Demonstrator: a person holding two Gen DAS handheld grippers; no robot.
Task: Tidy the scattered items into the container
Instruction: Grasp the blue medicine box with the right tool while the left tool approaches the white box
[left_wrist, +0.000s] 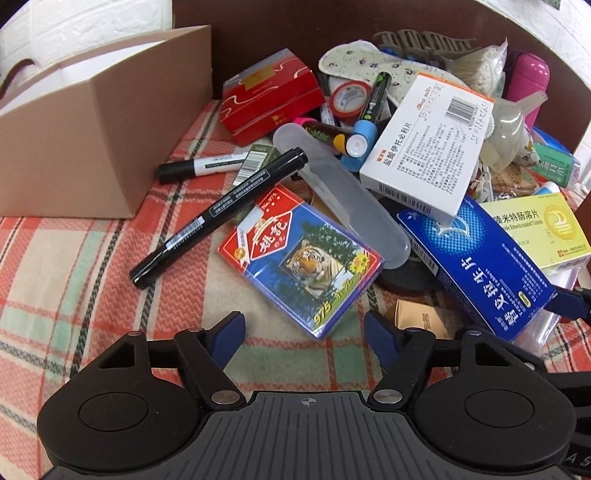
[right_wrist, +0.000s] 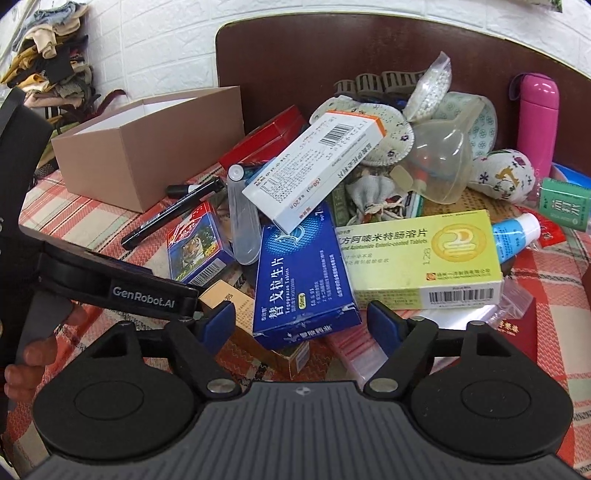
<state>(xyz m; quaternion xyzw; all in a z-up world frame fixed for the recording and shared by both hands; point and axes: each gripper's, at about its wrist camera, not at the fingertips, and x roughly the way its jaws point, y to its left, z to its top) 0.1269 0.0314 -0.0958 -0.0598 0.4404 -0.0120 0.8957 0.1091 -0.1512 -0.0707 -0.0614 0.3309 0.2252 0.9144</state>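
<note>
Dozens of small items crowd the plaid-clothed table (left_wrist: 74, 258): a glossy card pack (left_wrist: 303, 258), a slim black marker (left_wrist: 218, 218), flat pill cartons. Beyond, at the left, stands the open cardboard box (left_wrist: 92, 147). Left tongs (left_wrist: 304, 328) and right tongs (right_wrist: 303, 321) gape empty.

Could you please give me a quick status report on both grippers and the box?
Left gripper open, empty, facing tiger card pack. Right gripper open, empty, facing blue medicine box. Cardboard box open; pile untouched.
</note>
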